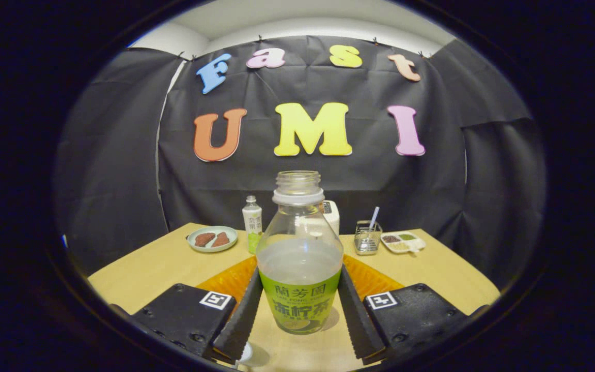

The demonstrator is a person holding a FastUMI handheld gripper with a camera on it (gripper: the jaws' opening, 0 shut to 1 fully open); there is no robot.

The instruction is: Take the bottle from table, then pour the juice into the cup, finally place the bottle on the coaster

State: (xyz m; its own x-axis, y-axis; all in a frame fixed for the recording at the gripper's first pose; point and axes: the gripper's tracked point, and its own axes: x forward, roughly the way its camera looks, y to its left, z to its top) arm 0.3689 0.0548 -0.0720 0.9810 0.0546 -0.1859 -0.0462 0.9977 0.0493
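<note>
Two fingers of the hand-held gripper (299, 310) flank the bottle (299, 258), one against each side of its green label, so the grip looks closed on it; whether both press firmly is hard to confirm. Bottle is upright, cap off, neck open, roughly half full of cloudy liquid. Its base sits on or just above the worktop (147, 274), low between the fingers; contact with the surface can't be told.

Just behind the bottle, an orange coaster (375, 279) shows on both sides of it, lying flat on the worktop. A pale rounded object sits low by the left finger, too cut off to identify.

Further back: a small capped bottle (252, 219) with a white and green label stands upright, a round plate (212, 238) with two brown pieces beside it. A white box (332, 214) sits directly behind the held bottle. Beyond the right finger, a clear holder (368, 237) with a straw-like stick, next to a divided dish (403, 242) of small fillings.
</note>
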